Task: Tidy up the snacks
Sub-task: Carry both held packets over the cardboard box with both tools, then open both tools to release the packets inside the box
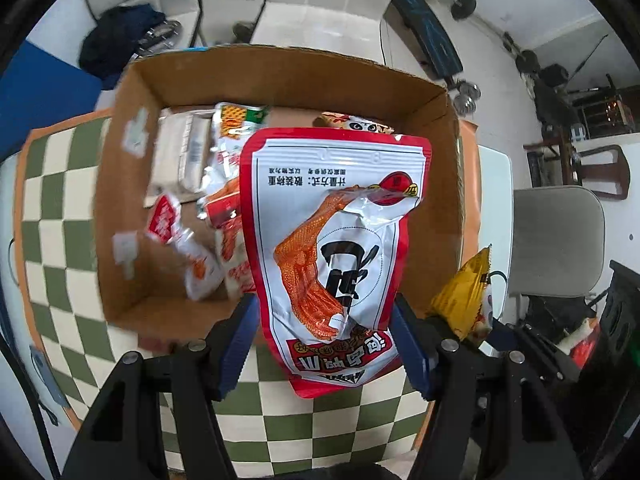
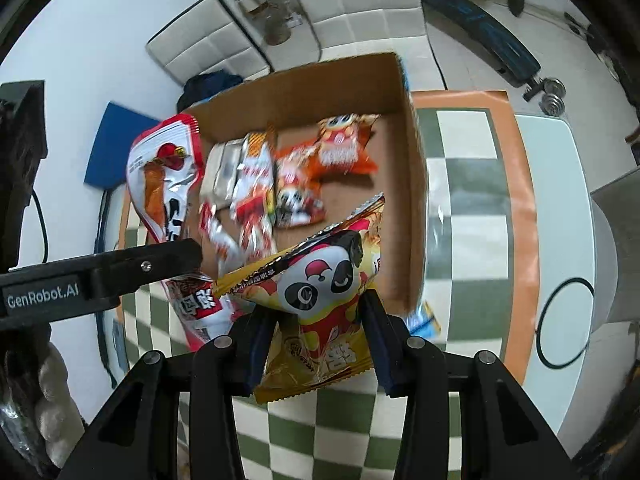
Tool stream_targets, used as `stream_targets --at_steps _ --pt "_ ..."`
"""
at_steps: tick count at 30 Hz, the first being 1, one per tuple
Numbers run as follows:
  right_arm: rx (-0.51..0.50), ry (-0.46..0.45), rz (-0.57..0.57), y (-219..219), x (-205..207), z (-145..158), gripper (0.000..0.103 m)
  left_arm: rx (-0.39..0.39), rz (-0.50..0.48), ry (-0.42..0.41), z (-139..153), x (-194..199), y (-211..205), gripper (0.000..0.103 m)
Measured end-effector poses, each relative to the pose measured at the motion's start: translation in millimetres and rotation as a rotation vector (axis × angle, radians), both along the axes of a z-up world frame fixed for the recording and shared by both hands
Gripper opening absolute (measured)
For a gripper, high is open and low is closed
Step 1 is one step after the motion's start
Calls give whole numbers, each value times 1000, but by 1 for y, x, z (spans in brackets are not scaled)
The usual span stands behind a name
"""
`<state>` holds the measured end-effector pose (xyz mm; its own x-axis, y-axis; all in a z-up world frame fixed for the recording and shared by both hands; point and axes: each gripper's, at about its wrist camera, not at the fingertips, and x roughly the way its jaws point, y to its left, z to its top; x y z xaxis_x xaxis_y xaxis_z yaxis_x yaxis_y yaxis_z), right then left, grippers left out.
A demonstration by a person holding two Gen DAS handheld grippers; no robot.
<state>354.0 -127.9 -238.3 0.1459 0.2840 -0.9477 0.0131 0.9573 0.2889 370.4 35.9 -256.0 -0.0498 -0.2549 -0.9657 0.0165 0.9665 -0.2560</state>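
Left gripper (image 1: pixel 324 344) fingers clamp red pouch (image 1: pixel 336 240), held over box (image 1: pixel 280 76) near edge. Right gripper (image 2: pixel 316 344) fingers clamp panda bag (image 2: pixel 320 280) at box's 6 o'clock rim. Loose snacks (image 2: pixel 256 184) inside, checkered tabletop (image 2: pixel 468 240) below.

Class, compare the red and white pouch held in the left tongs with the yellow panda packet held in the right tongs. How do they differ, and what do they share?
The red and white pouch shows an orange duck foot picture; the yellow panda packet shows a cartoon panda face. The pouch is flat with rounded corners; the packet is puffy with crimped, serrated ends. The pouch looks larger than the packet. Both are clamped in tongs, left tongs and right tongs, above the cardboard box.
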Motion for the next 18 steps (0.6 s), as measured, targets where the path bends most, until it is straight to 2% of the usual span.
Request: stream_targets --at_steps 6,13,16,18 --pt "-28 36 -31 -3 32 -27 46 12 -46 91 -28 31 -14 63" --pt "-37 67 -26 -2 43 -50 46 32 -105 171 -46 34 -28 64" --pt "-46 91 -28 -1 46 -55 49 34 -118 173 -47 32 -32 64" --pt "-64 88 -18 2 47 -55 56 35 -120 169 -46 31 -32 64"
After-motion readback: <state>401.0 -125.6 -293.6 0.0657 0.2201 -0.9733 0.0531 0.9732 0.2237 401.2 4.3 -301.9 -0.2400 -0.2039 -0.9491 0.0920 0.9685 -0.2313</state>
